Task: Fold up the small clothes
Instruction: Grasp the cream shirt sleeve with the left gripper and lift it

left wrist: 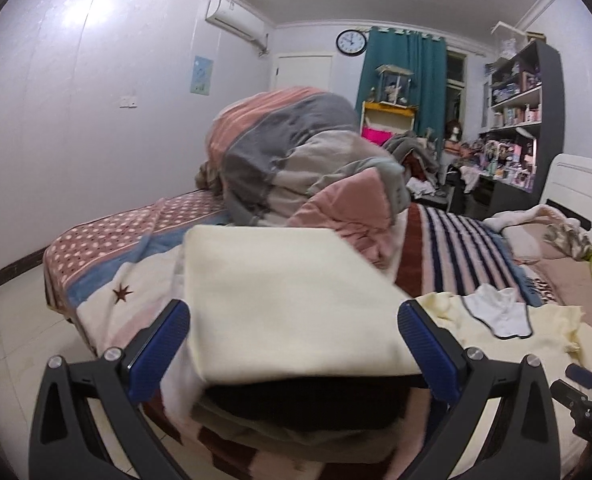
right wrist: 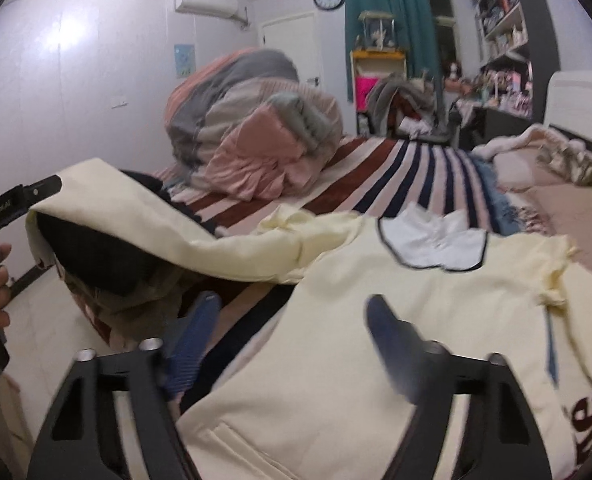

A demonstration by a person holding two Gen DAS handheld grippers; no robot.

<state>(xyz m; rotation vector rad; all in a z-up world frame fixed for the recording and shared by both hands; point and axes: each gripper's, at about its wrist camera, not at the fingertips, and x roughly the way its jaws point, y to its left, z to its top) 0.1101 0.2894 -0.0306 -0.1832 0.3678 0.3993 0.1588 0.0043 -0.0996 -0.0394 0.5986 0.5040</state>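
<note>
A lived-in bedroom at home

A bed (left wrist: pixel 448 240) with a striped blanket (right wrist: pixel 396 168) fills the room, a bundled quilt (left wrist: pixel 287 160) heaped on it; a wall clock (left wrist: pixel 351 42) hangs beside a teal curtain (left wrist: pixel 408 72); an air conditioner (left wrist: pixel 235 20) sits high on the wall; shelves (left wrist: pixel 524 100) crowded with small boxes and figures stand at the right; a pale tiled floor (left wrist: pixel 15 320) lies beside the bed.

Cream sweatshirt (right wrist: pixel 336 360) with white, dark-edged collar lining (right wrist: pixel 432 244) and red lettering at near right. Blue pads on black claws (right wrist: pixel 291 344). Brown, navy and pale pink striped blanket (right wrist: pixel 376 176) on bed. Pink, grey and orange quilt (left wrist: pixel 279 160) piled far. Brown sheet (left wrist: pixel 107 236) dotted pale at left. Teal curtain (left wrist: pixel 404 68) far.
</note>
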